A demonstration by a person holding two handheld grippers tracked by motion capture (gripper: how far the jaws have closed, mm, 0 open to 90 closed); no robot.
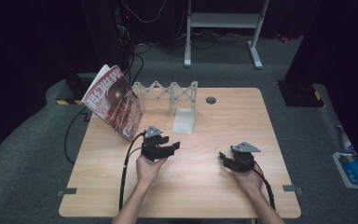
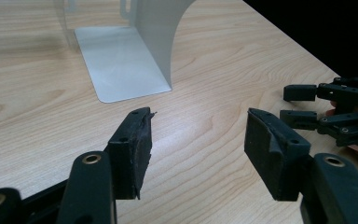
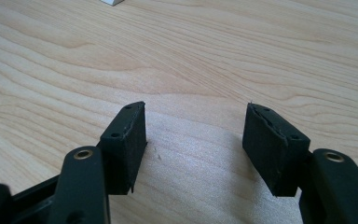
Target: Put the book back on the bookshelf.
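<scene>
- Your left gripper (image 1: 176, 145) gapes empty beside the magazine (image 1: 114, 100), which leans unheld on the rack (image 1: 168, 91).
- Your right gripper (image 1: 223, 157) gapes empty too; nothing's grasped yet.

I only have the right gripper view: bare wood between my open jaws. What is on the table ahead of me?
Observer: A white bookend stands past mid-table, against a folding rack.
Operator: Anything to put in it?
Observer: A magazine leans at the table's far left corner.
Operator: Where is the left gripper?
Observer: The left gripper is open and holds nothing, just short of the magazine's near edge, jaws pointing toward the right gripper.
</scene>
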